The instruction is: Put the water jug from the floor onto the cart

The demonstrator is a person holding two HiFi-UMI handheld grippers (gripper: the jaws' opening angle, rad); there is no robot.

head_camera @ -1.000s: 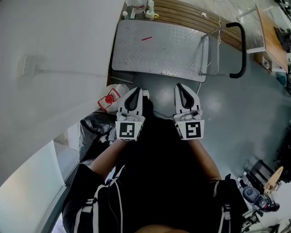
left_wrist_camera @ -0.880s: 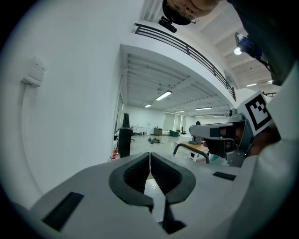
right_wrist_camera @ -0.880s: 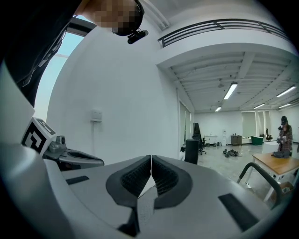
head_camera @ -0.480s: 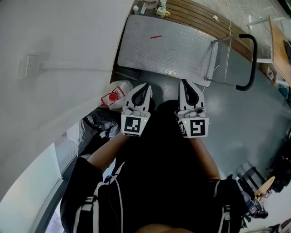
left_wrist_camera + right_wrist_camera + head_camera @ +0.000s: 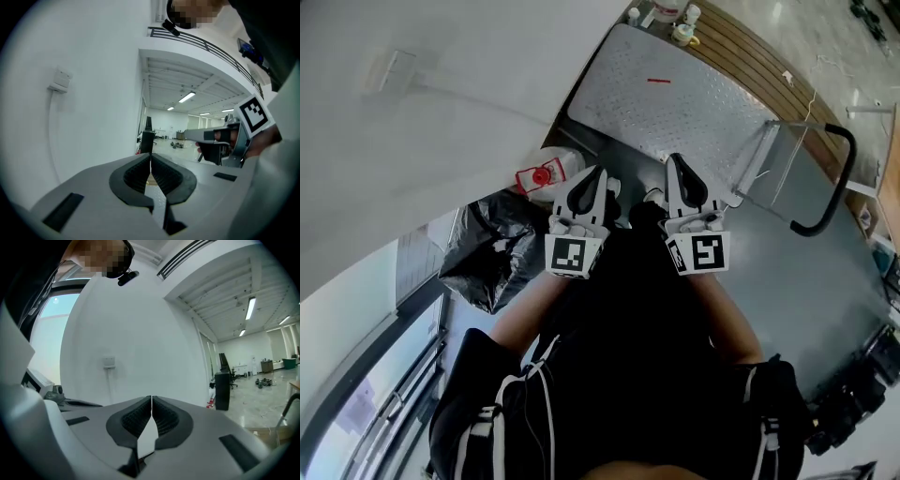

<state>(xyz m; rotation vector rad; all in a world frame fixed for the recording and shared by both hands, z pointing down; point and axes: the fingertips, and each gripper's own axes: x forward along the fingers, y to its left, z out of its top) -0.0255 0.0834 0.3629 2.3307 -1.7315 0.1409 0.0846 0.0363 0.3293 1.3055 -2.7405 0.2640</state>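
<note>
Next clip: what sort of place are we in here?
Probably a large indoor workshop or lab hall: a flatbed cart stands on a bare grey floor, and strip lights hang under a high ceiling over a wide open room.

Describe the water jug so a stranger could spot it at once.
Find the metal cart by the white wall. On the floor at its near corner sits the water jug. It is pale and clear with a red cap, unlike the black bag beside it.
</note>
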